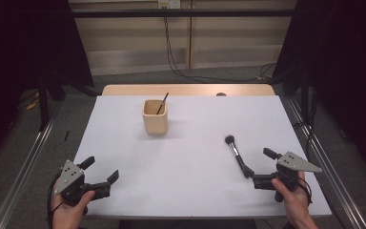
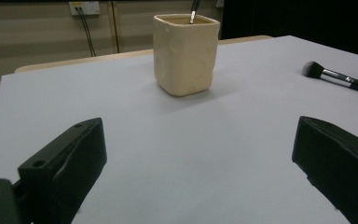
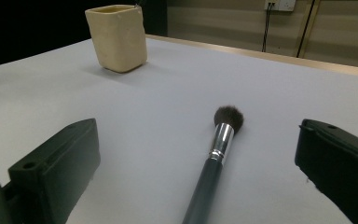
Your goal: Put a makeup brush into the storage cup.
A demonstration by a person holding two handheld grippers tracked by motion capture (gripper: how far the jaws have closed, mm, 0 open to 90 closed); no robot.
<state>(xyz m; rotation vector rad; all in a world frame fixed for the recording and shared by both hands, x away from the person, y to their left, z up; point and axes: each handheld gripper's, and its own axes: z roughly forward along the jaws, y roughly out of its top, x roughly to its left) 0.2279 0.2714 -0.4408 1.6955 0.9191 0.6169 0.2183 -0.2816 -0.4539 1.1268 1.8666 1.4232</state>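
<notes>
While the makeup brush (image 3: 216,158) lies on the desk (image 1: 181,157) between my right hand-held gripper's (image 1: 256,168) wide-open jaws, I'd grip it.
I'd close mid-handle, low and square; the left hand-held gripper (image 1: 102,170) waits wide and empty, the cup (image 1: 155,117) well apart.

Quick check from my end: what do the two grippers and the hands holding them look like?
Both the left gripper and the right gripper are black, with two blocky jaws and a grey three-cornered plate dotted with small holes on top. A dark cable trails from each. No sleeves are visible at the wrists.
</notes>
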